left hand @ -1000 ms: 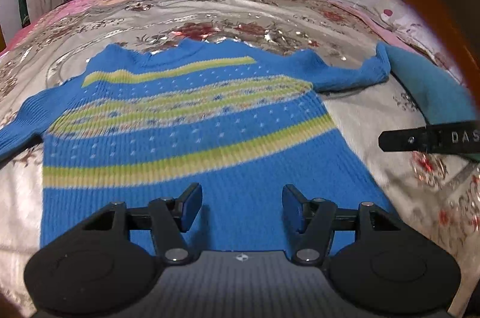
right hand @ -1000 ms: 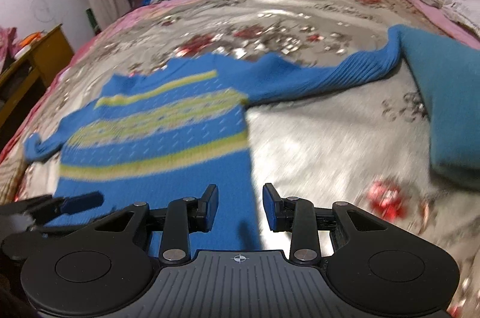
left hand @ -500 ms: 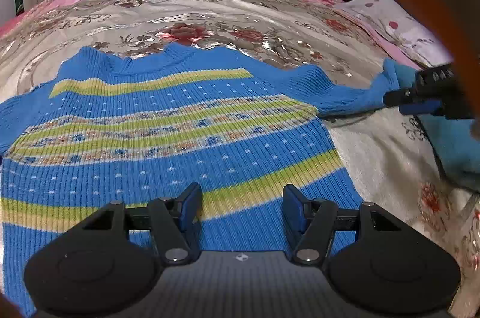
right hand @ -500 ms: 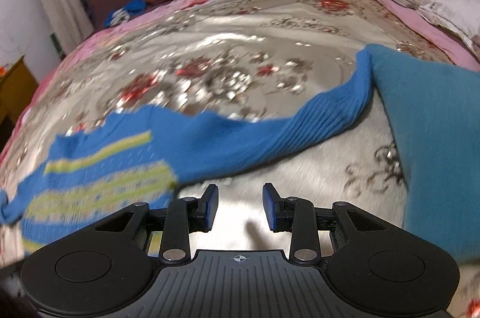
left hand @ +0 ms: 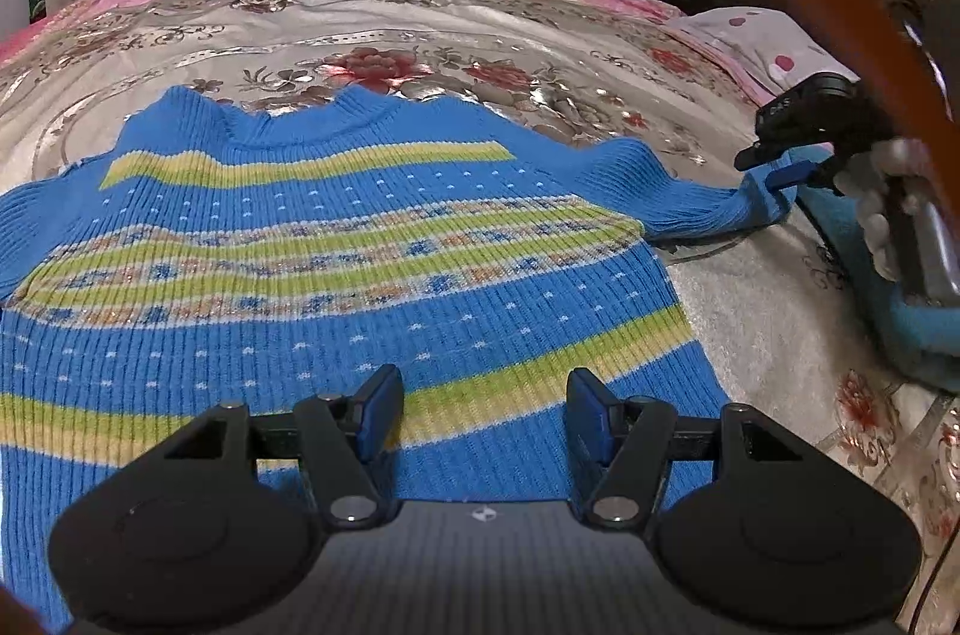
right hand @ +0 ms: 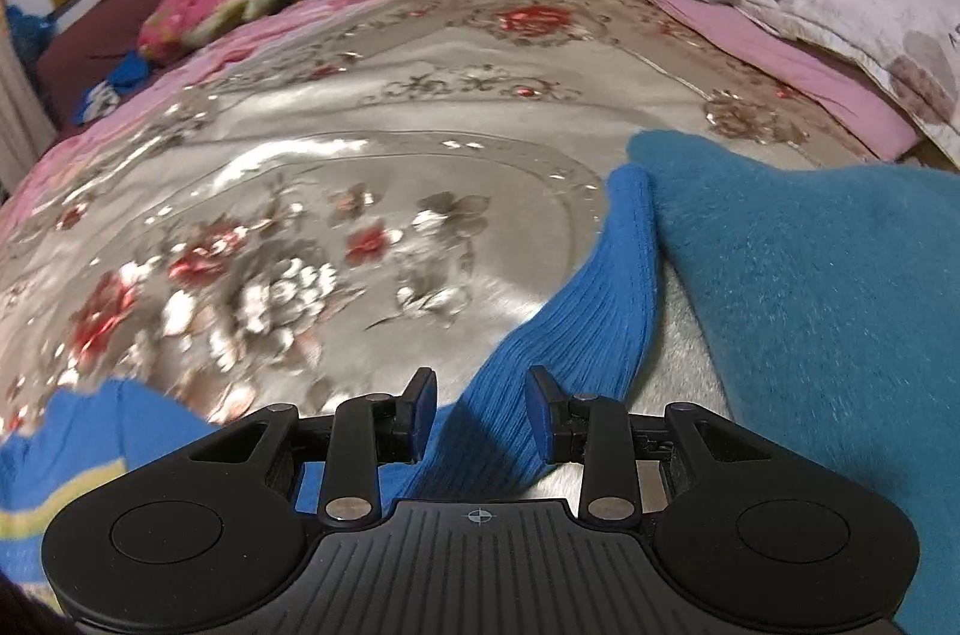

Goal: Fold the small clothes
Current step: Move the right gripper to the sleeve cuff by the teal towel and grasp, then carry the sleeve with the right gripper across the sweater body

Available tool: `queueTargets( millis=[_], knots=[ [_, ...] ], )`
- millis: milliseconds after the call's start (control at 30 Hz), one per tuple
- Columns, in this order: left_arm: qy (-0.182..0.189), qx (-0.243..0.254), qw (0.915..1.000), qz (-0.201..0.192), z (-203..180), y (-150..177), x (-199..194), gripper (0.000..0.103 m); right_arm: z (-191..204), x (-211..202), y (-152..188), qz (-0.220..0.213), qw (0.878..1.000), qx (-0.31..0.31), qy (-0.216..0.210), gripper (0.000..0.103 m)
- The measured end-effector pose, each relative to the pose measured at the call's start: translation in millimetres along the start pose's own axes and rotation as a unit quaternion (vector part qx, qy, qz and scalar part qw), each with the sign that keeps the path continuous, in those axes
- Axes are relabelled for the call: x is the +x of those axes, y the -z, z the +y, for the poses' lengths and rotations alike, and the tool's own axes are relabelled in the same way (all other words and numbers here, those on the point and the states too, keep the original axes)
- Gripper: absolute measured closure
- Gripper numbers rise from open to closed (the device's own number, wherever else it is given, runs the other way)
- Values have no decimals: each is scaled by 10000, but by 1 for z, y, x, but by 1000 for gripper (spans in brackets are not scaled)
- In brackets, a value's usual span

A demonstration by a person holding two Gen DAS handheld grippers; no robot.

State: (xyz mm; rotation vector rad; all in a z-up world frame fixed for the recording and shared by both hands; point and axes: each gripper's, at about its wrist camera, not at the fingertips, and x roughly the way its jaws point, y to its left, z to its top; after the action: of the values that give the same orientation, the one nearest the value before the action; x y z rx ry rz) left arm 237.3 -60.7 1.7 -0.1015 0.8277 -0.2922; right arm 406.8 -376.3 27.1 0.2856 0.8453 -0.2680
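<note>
Nearest, the left gripper point(left hand: 483, 410) hangs over the lower body of the blue striped sweater point(left hand: 336, 275), its jaws standing well apart and holding nothing, the knit only lying beneath them. The sweater is spread flat, front up, on the floral bedspread point(left hand: 420, 35), neck toward the far side. Out to the right its right sleeve point(right hand: 576, 311) runs toward a teal garment point(right hand: 810, 323), the cuff touching that garment's edge. The right gripper point(right hand: 480, 410) sits over the sleeve with its jaws partly open to either side of the ribbed cloth, not yet pinching it. The step in hand looks like the first sleeve fold: the next move calls for closing on the sleeve near the cuff and carrying it left across the chest, while the left gripper steadies the body
</note>
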Motion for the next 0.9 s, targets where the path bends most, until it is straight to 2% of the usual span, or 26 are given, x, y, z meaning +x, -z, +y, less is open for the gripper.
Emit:
queueTargets(
  millis=[133,300,400,433,467,500,600,667,767,900],
  knots=[
    [6,-23,10000,16,3,2,-2,37,9,8,-4,-34,9988,-340,360,62],
    [21,-56,10000,53,9,5,-6,37,8,23,-4,136,9969,-398,667,62],
    [21,-73,9999,83,15,9,-11,37,-2,23,-4,122,9969,-215,752,72],
    [23,-90,9999,91,17,10,-13,37,-6,22,-4,121,9972,-124,725,82],
    [20,-115,9999,99,20,11,-15,37,-11,19,-5,127,9978,-23,646,90],
    [10,-146,9998,105,23,12,-17,37,-13,15,-5,124,9984,47,548,92],
    [-69,-206,9997,87,32,14,-23,37,-12,-7,-5,-74,9997,168,138,95],
    [-141,-224,9996,63,37,17,-29,37,-5,-26,-5,-251,9990,232,-290,95],
    [-178,-316,9993,-10,47,20,-38,37,19,-55,-2,-423,9944,126,-959,95],
    [-242,-397,9989,-117,58,23,-51,37,73,-95,16,-555,9818,-411,-1768,95]
  ],
)
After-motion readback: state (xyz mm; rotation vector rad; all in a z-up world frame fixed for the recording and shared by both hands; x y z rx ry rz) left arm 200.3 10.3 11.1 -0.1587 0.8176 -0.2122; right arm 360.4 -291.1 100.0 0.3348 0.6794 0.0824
